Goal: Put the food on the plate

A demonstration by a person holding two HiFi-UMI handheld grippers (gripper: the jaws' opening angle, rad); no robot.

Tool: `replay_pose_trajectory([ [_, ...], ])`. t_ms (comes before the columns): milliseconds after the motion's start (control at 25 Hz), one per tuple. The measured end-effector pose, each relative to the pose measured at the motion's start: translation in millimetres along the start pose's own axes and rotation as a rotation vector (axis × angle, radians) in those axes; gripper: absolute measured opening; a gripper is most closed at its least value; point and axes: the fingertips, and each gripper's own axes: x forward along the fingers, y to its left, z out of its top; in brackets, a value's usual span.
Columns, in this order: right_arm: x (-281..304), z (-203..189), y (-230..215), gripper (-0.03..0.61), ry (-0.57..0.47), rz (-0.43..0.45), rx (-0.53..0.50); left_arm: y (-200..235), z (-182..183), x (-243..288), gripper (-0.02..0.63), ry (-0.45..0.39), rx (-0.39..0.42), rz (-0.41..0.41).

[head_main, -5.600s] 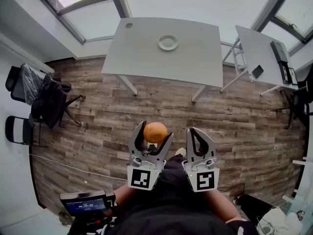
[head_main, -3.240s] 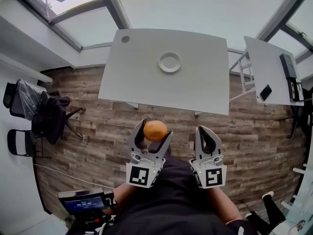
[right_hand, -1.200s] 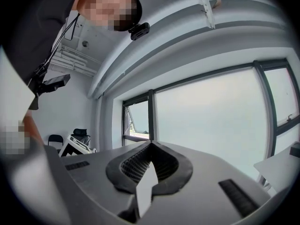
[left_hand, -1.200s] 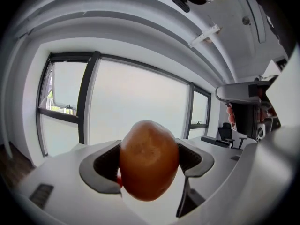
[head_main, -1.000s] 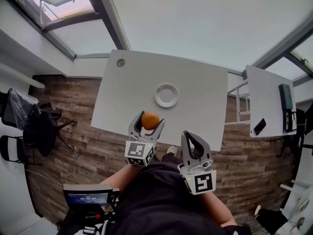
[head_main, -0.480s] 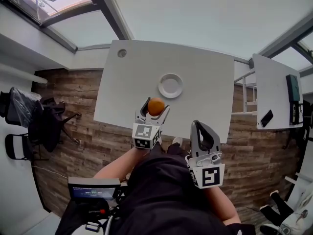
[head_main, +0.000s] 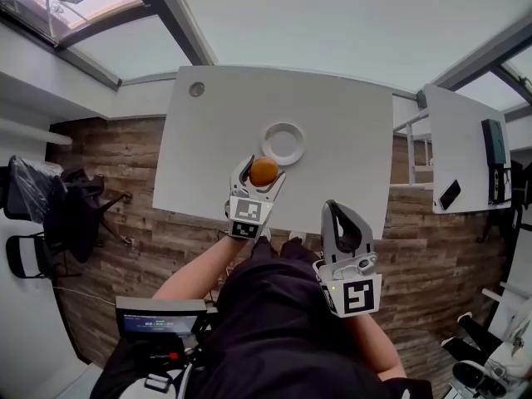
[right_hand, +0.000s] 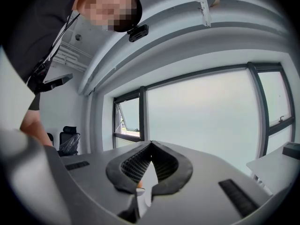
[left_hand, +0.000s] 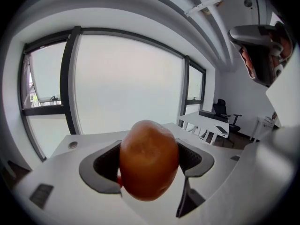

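Head view: left gripper [head_main: 263, 169] clamped on the orange fruit [head_main: 263, 173], centre frame, just below the bare plate [head_main: 283, 143] on the white table [head_main: 204, 152]. Right gripper [head_main: 342, 219] lower right, jaws together, empty. Carry nearly done; placing and release remain.

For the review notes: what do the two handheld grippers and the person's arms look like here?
The left gripper and the right gripper are both light grey, with curved jaws lined in dark ribbed pads. Each carries a white cube printed with black square markers. The person wears a black short-sleeved top.
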Motion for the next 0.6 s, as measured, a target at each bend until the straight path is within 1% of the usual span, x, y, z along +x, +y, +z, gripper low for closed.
replay_pose_trajectory([
  [80, 0.4, 4.3, 5.3, 0.005, -0.002, 0.017, 0.011, 4.6, -2.0, 3.1, 0.341, 0.040, -0.041, 0.001],
  [120, 1.4, 6.2, 7.4, 0.005, -0.006, 0.020, 0.012, 7.2, -2.9, 6.0, 0.341, 0.053, -0.041, 0.000],
  [240, 2.9, 8.8, 11.8, 0.005, -0.008, 0.016, 0.004, 10.4, -8.7, 16.5, 0.341, 0.042, 0.038, -0.019],
  [280, 2.0, 8.5, 12.5, 0.005, -0.004, 0.015, -0.001, 9.1, -8.7, 18.5, 0.341, 0.036, 0.053, -0.029],
  [400, 0.7, 6.8, 15.8, 0.005, 0.002, 0.021, -0.013, 6.2, -10.3, 20.7, 0.341, 0.045, 0.060, -0.051],
  [520, 2.7, 7.6, 17.9, 0.005, -0.006, 0.024, -0.016, 8.3, -8.3, 22.8, 0.341, 0.077, 0.031, -0.056],
  [600, 1.7, 6.9, 16.0, 0.005, -0.004, 0.023, -0.026, 9.1, -12.6, 33.2, 0.341, 0.071, 0.050, -0.060],
])
